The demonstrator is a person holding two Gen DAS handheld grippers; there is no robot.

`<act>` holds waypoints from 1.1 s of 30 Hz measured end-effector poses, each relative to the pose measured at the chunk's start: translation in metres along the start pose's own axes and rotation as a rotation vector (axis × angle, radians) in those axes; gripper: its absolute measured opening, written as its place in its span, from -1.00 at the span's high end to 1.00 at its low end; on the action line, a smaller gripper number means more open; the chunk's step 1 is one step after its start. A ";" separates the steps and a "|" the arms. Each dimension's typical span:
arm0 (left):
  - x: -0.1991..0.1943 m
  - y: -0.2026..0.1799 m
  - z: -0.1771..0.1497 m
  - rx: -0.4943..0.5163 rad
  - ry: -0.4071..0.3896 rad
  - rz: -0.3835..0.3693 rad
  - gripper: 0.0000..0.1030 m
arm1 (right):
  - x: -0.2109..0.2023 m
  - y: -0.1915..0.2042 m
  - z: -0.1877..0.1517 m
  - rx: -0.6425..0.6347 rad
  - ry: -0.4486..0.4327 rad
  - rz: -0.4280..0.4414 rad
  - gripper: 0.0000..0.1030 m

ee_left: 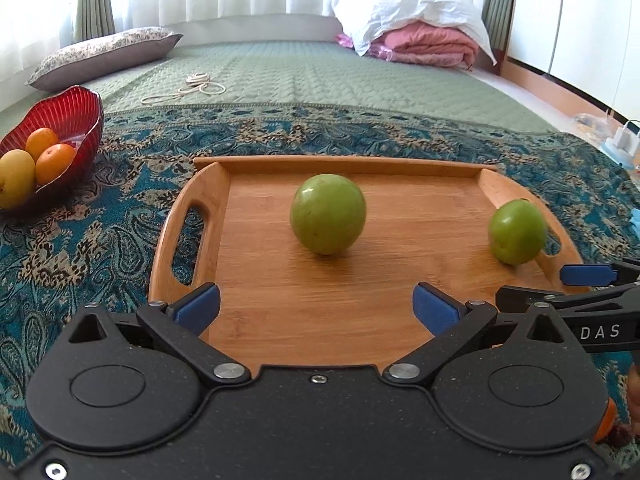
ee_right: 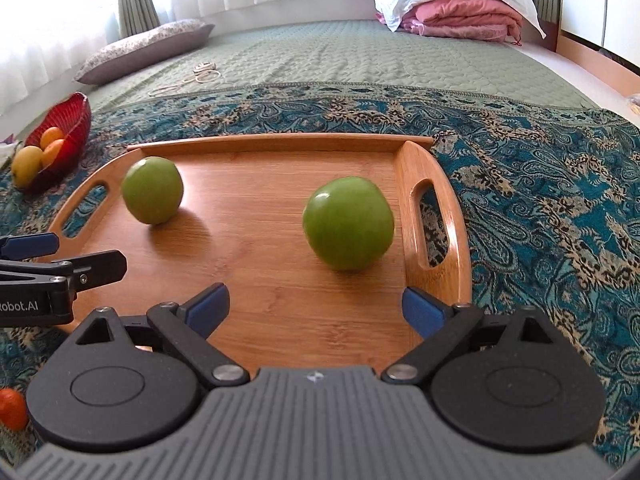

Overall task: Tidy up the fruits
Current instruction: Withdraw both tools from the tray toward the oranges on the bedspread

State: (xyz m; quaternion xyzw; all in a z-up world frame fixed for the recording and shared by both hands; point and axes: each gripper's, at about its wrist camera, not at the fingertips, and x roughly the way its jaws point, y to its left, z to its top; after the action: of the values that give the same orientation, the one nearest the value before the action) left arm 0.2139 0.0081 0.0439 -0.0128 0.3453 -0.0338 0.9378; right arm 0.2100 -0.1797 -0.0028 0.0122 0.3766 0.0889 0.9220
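On the wooden tray [ee_left: 400, 300], two green fruits: one [ee_left: 328, 213] dead ahead of the left gripper [ee_left: 316, 306], one [ee_right: 348, 223] slightly right of the right gripper [ee_right: 316, 306]. Both jaws released, empty. Red bowl [ee_left: 80, 116] far left.

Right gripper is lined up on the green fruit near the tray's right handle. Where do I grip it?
Grip the green fruit across its widest middle, coming straight forward from the near side. It is round, sits free on the wooden tray, and the right gripper is open in front of it.
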 end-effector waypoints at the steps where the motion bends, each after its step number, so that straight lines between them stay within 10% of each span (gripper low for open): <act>1: -0.004 -0.001 -0.002 0.004 -0.008 0.000 -0.99 | -0.002 0.000 -0.001 -0.005 -0.004 0.004 -0.92; 33: -0.101 -0.029 -0.082 0.064 -0.137 -0.056 -0.99 | -0.079 0.023 -0.074 -0.209 -0.195 -0.026 -0.94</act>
State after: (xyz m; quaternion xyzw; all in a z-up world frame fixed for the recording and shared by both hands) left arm 0.0823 -0.0133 0.0479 0.0053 0.2787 -0.0699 0.9578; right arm 0.1001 -0.1741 0.0008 -0.0801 0.2738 0.1141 0.9516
